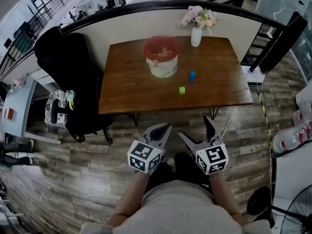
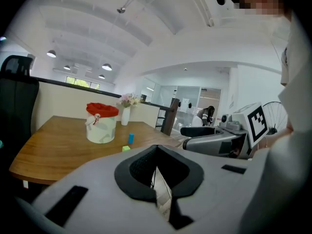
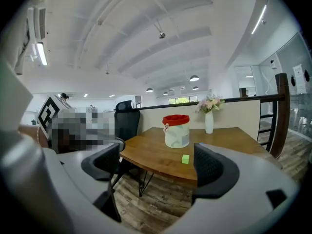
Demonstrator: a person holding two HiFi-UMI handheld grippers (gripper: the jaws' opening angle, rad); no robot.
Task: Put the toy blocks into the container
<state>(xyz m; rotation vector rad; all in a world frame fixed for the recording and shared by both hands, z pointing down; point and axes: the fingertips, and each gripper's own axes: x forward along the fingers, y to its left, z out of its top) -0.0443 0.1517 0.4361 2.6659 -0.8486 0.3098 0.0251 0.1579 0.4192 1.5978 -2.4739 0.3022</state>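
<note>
A white container (image 1: 161, 57) with a red rim stands on the brown wooden table (image 1: 122, 89), with pale pieces inside. To its right a blue block (image 1: 192, 76) stands on the table, and a green block (image 1: 182, 90) lies nearer the front edge. Both grippers hang over the floor, short of the table's front edge. My left gripper (image 1: 165, 128) is shut with nothing in it. My right gripper (image 1: 194, 126) is open and empty. The left gripper view shows the container (image 2: 102, 123), blue block (image 2: 131, 137) and green block (image 2: 126, 148). The right gripper view shows the container (image 3: 176, 130) and green block (image 3: 185, 159).
A white vase of flowers (image 1: 196, 30) stands at the table's far edge. A black office chair (image 1: 68, 67) sits left of the table, with a white desk (image 1: 19, 111) further left. A black railing (image 1: 161, 5) curves behind. A fan (image 1: 297, 213) stands at the bottom right.
</note>
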